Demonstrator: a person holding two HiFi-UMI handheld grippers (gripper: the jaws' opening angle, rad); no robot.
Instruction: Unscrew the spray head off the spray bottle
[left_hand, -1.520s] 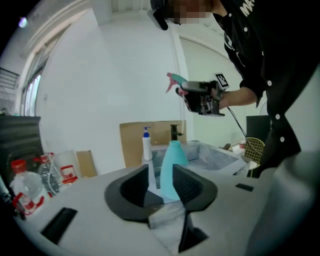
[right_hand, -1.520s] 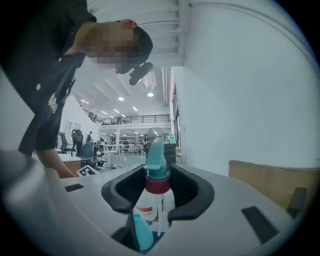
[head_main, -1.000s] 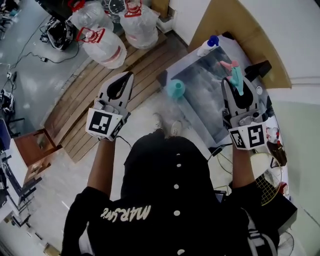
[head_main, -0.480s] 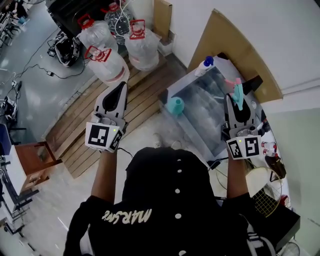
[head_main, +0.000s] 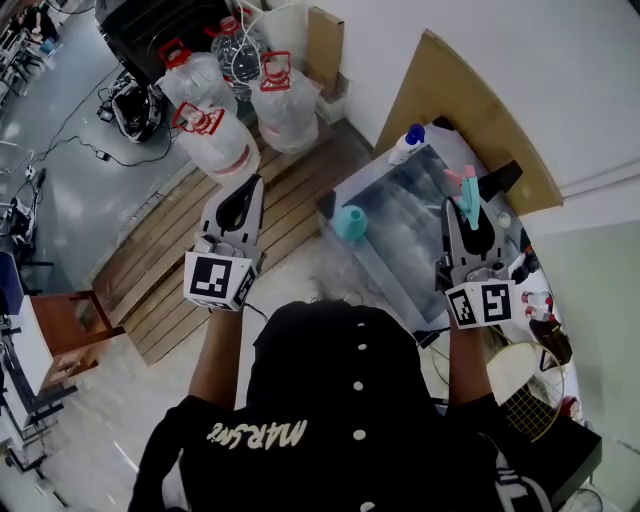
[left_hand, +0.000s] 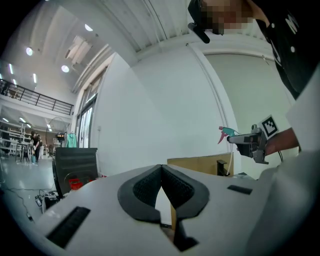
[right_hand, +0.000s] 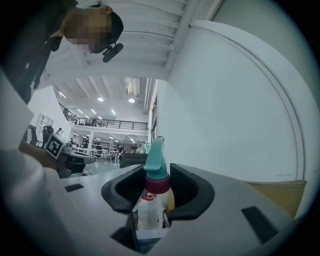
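Right gripper view: the right gripper is clamped partway closed on a small clear plastic spray bottle, whose teal spray head pokes out past the jaw tips. The left gripper is fully closed and empty, well apart from it. The bottle looks light and squashy, so the stiff dark-red collar seems the best place to grip.

The clear plastic spray bottle shows a red-printed label, a dark red collar and a teal spray head with a pink trigger. The pale grey left gripper and pale grey right gripper both have black-padded jaws and cubes patterned with black-and-white square markers. Also pictured are a silvery metal bench, a teal round cup, a blue-capped white bottle, red-handled clear water jugs and a black top with white buttons.
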